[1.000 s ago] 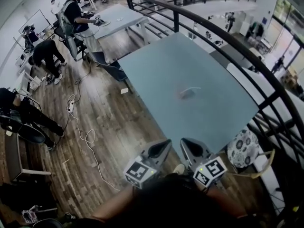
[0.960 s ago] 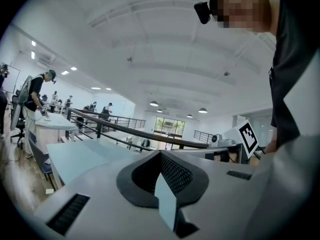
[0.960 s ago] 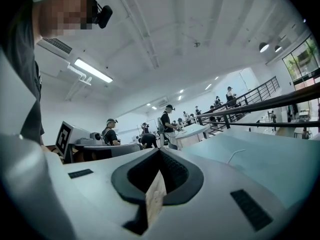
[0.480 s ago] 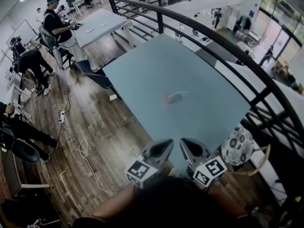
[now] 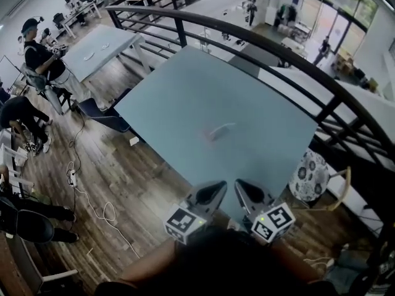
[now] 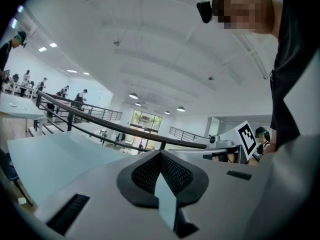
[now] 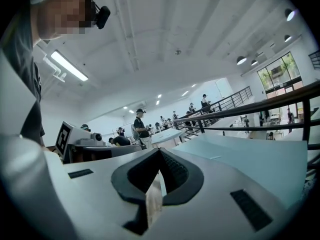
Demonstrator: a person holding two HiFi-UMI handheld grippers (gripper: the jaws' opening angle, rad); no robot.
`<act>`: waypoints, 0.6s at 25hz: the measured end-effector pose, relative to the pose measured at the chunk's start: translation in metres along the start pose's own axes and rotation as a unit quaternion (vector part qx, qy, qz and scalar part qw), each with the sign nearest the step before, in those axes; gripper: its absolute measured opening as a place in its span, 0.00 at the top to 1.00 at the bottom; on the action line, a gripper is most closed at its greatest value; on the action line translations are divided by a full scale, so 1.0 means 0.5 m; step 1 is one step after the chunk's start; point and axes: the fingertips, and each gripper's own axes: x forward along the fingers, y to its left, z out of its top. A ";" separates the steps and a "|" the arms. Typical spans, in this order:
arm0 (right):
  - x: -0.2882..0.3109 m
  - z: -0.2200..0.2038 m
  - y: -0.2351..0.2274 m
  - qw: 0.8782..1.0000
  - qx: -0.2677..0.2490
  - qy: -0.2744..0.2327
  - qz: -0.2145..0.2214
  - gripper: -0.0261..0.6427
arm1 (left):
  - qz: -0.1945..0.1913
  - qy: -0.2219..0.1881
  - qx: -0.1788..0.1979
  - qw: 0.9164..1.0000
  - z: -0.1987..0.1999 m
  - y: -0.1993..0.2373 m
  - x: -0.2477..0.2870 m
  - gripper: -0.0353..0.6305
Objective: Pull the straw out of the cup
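Though small and blurred, a pale elongated cup (image 5: pixel 221 130) on the table (image 5: pixel 265 97).

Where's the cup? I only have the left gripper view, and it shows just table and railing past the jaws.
Observer: In the head view the cup lies near the middle of the table, seemingly on its side. Its straw is too blurred to make out.
Operator: Is the right gripper anywhere near it?
Observer: No. The right gripper sits beside the left gripper over the table's near edge, well short of the cup.
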 end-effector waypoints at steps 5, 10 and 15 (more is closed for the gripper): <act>0.062 0.003 0.014 0.999 0.009 -0.017 -0.043 0.94 | -0.042 0.011 0.008 0.999 0.021 0.067 -0.015 0.93; 0.132 0.012 0.052 0.997 0.013 -0.028 -0.074 0.94 | -0.076 0.016 0.021 0.997 0.050 0.136 -0.053 0.93; 0.205 0.009 0.104 0.995 0.017 -0.035 -0.096 0.94 | -0.099 0.022 0.025 0.995 0.062 0.204 -0.109 0.93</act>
